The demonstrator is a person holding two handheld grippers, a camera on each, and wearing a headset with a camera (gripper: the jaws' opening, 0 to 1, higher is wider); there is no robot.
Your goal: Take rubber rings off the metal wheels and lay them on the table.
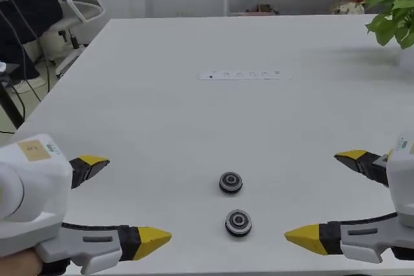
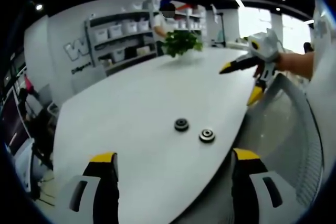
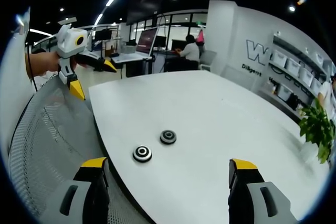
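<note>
Standing by the table: both grippers are wide open with nothing in them. The left gripper and the right gripper face each other, yellow tips pointing inward, and the two wheels sit in the gap between them.

The far wheel and the near wheel lie flat on the tabletop with their axle holes pointing up. They're close together but not touching. Being round, they have no real long axis. As a pair, though, they line up roughly across the line from one gripper to the other, so each gripper meets them side by side rather than one behind the other.

From the left gripper's own view they're ahead and a bit toward its right jaw. From the right gripper's view they're ahead, leaning toward its left jaw. The near wheel sits closest to the right gripper's lower tip, so I'd guess the right one has the shorter reach, though not by much.

The rubber rings look like the dark outer bands, and both seem to be on, so nothing's been pulled off yet. My guess is one gripper pins a wheel while the other peels its band.

The only containers are the bins on the back shelves, too far away to see what's in them.
</note>
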